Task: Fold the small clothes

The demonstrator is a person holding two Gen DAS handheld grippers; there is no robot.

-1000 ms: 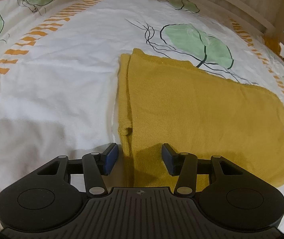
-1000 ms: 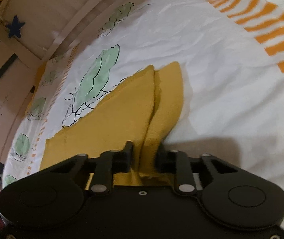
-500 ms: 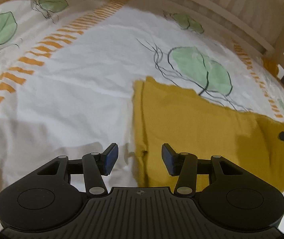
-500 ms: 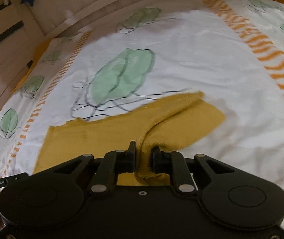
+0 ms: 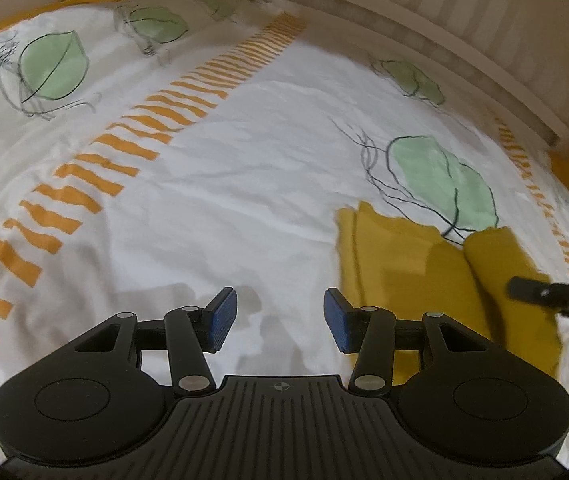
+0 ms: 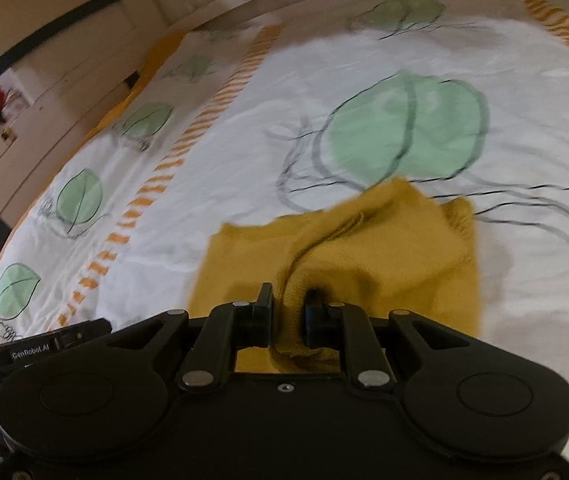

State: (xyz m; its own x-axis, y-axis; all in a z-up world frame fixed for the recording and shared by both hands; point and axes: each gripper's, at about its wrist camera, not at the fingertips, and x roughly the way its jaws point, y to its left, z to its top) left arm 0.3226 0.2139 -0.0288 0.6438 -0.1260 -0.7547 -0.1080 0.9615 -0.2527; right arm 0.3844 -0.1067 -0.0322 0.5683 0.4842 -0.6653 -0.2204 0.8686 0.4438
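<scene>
Cloth [image 6: 384, 248], a mustard knit lying mid-bed on the leaf-print sheet [image 5: 244, 184], is pinched by my right gripper [image 6: 289, 312] to carry its edge across, while my left gripper [image 5: 280, 316] hovers spread, holding nothing.

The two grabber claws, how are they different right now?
The left gripper stands open with only white bedsheet between its fingers; the right gripper is shut on the mustard-yellow garment. The left gripper's pads are blue; the right gripper's fingers look black. Both are black two-finger tools over the same bed.
</scene>
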